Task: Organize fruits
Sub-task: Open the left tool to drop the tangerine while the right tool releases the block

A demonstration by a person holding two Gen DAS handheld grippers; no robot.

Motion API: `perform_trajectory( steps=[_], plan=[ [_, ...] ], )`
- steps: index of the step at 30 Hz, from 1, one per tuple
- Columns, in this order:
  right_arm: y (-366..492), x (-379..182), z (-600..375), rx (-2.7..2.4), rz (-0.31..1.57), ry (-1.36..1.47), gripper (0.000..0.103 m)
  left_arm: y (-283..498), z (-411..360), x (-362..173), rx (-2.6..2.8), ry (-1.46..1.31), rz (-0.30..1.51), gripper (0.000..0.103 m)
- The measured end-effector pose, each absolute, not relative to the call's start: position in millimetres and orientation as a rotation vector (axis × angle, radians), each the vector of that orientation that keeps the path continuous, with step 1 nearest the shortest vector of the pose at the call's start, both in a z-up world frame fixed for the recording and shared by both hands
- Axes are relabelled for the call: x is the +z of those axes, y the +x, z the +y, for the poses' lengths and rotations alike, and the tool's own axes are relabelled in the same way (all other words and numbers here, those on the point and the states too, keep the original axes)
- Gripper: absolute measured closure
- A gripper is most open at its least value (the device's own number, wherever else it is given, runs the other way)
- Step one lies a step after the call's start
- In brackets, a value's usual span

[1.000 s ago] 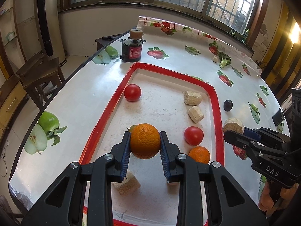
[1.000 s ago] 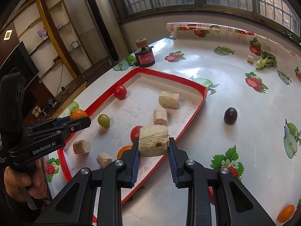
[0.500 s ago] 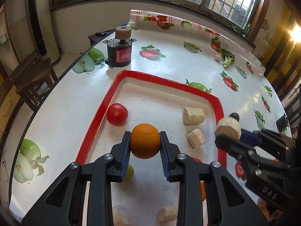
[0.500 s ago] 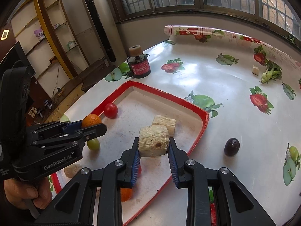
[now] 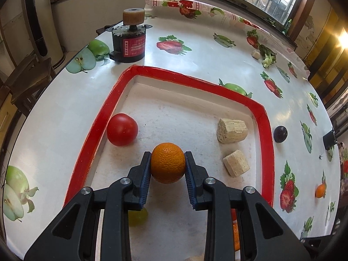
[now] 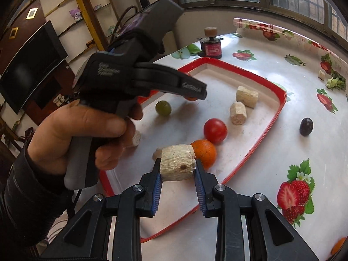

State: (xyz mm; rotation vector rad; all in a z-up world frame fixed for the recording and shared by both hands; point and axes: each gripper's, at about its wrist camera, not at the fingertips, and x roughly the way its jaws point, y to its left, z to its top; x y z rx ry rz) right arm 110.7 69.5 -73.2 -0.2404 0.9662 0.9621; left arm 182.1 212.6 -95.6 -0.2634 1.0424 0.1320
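Observation:
My left gripper [image 5: 168,162] is shut on an orange [image 5: 168,163], held above the red-rimmed tray [image 5: 258,111]. In the tray lie a red tomato [image 5: 122,129], two pale fibrous chunks [image 5: 231,127] [image 5: 236,163] and a green grape [image 5: 137,216]. My right gripper [image 6: 176,167] is shut on a pale fibrous chunk [image 6: 177,164] over the tray's near edge [image 6: 256,145]. In the right wrist view the tray holds a tomato [image 6: 215,130], an orange [image 6: 204,152], a green grape [image 6: 163,107] and two chunks [image 6: 247,96] [image 6: 238,113]. The left gripper body [image 6: 139,80] fills that view's left.
A dark plum [image 5: 280,133] lies on the fruit-print tablecloth right of the tray. A small orange [image 5: 320,191] sits further right. A black motor with a spool [image 5: 128,41] stands beyond the tray's far corner. A green vegetable bit [image 5: 268,56] lies far right. Chairs stand past the left edge.
My left gripper has moved forward and lower over the tray with the orange. My right gripper has drawn back and swung left with its chunk, so the left gripper now looms close in its view.

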Motion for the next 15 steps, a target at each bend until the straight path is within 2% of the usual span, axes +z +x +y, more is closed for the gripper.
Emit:
perform_trajectory(
  steps=[7,15],
  plan=[
    [103.0,-93.4,73.3,0.971,1.012,-0.264,0.075,180.7,211.8,-98.4,0.136,-0.258,1.05,0.076],
    [136.4,-70.0,55.6,0.887,0.933,-0.156,0.075,168.7,210.0,-91.3,0.148,-0.248,1.025,0.076]
  ],
)
